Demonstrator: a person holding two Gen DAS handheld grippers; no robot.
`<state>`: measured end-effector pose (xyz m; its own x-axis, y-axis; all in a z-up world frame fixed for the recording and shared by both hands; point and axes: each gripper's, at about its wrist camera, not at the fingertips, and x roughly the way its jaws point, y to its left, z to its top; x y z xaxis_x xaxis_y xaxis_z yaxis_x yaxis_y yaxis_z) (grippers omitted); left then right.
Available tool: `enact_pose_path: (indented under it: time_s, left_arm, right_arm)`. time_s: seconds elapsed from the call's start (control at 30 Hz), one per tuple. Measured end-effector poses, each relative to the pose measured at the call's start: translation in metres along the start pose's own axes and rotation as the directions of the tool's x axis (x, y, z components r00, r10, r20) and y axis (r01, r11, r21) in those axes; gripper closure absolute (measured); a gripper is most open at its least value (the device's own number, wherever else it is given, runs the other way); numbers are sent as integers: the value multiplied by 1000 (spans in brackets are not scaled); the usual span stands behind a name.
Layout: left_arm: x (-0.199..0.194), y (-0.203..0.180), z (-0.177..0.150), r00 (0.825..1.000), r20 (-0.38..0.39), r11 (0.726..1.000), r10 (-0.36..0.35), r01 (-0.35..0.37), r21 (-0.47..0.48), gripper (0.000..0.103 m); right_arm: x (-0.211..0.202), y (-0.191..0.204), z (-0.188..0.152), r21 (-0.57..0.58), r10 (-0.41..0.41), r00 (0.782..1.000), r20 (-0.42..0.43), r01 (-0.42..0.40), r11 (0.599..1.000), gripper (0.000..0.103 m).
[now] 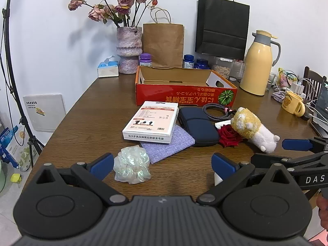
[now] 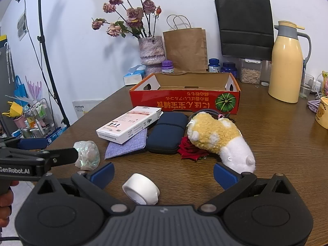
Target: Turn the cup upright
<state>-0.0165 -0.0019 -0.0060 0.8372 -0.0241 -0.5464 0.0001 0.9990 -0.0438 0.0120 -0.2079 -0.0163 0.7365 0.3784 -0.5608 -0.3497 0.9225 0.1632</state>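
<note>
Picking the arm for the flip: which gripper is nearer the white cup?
Right. The right gripper has the white cup, lying on its side, between its open fingers; the left gripper is off to the cup's left.

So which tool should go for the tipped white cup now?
Right. The white cup lies on its side between the open fingers of the right tool. The left tool is also open, but faces the iridescent wrapper instead.

A lived-in home room: a wooden table against a white wall carries a vase of dried roses, paper shopping bags, a thermos jug, a tissue box and a plush toy.
</note>
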Motion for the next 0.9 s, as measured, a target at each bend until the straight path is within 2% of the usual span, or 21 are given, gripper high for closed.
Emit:
enact_pose_path:
  time_s: [0.4,0.9]
  left_arm:
    - [4,10,-4,1000,-18,1000,-5,5,-22,0]
    - [13,44,-19,997,-49,995,53,-57,-81,0]
  right_arm:
    - [2,9,-5,-9,0,1000,-6,0,1000,0]
    - [45,32,-24,-66,-7,997,-76,2,998,2]
